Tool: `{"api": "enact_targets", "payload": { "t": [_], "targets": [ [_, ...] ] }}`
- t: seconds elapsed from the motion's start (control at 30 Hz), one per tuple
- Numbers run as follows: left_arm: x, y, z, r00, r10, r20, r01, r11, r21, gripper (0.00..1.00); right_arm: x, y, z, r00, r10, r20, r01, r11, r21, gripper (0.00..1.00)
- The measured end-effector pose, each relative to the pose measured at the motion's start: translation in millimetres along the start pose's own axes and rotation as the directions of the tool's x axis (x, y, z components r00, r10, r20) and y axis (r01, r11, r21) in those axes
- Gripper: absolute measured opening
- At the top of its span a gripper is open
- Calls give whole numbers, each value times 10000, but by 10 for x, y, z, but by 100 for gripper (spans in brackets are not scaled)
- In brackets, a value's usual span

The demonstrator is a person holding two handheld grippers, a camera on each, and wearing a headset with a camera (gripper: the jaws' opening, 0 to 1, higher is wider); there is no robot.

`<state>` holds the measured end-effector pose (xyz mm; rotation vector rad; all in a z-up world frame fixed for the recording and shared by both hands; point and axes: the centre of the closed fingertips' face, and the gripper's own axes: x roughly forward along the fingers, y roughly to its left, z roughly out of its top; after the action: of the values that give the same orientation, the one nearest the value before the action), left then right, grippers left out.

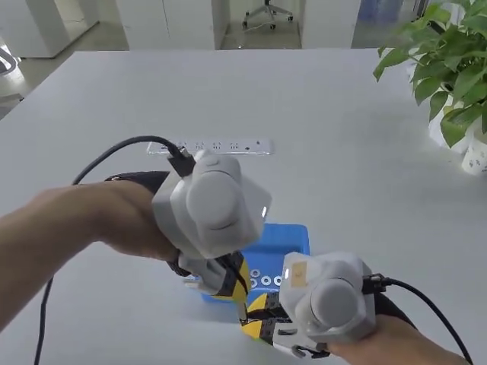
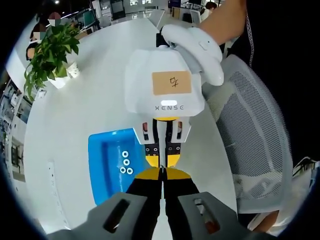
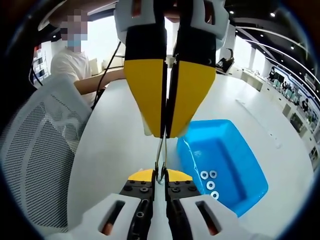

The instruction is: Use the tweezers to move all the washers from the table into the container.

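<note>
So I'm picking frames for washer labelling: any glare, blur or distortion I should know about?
Head view: soft even light, sharp, washers small inside the container. Left gripper view: heavy fisheye curving the table, washers crisp. Right gripper view: same curving, bright washed-out background, pale glare on the container's wall, tweezers sharp.

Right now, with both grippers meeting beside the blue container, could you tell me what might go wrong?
1. The thin tweezers seem pinched by both the left gripper and the right gripper; if either pulls or releases badly, they could bend or drop.
2. The grippers meet right beside the blue container, so a stray move might knock it and scatter the washers inside.
</note>
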<state>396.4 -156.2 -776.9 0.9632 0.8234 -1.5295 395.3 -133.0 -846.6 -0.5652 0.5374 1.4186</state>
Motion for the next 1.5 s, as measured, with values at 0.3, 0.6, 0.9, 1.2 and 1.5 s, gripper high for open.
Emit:
{"api": "enact_targets", "payload": {
  "t": [0.3,0.6,0.9,1.2,1.5],
  "targets": [
    [-158,13,43,9998,161,95,-161,9999,-22,3,-78,-35,139,10000,-79,49,81,9996,-270,8],
    [-313,27,87,9993,335,149,-334,9994,-46,3,-158,-80,276,9998,-141,101,147,9981,-595,8],
    [-480,118,131,9979,627,132,-628,9980,81,3,-234,-201,427,9990,-332,284,356,9954,-887,8],
    [-560,300,94,9951,984,65,-985,9950,134,3,-228,-414,505,9978,-511,416,551,9934,-1009,8],
    [-501,432,-9,9945,1044,30,-1045,9944,152,3,-127,-545,453,9984,-453,344,484,9942,-956,8]
  ]
}}
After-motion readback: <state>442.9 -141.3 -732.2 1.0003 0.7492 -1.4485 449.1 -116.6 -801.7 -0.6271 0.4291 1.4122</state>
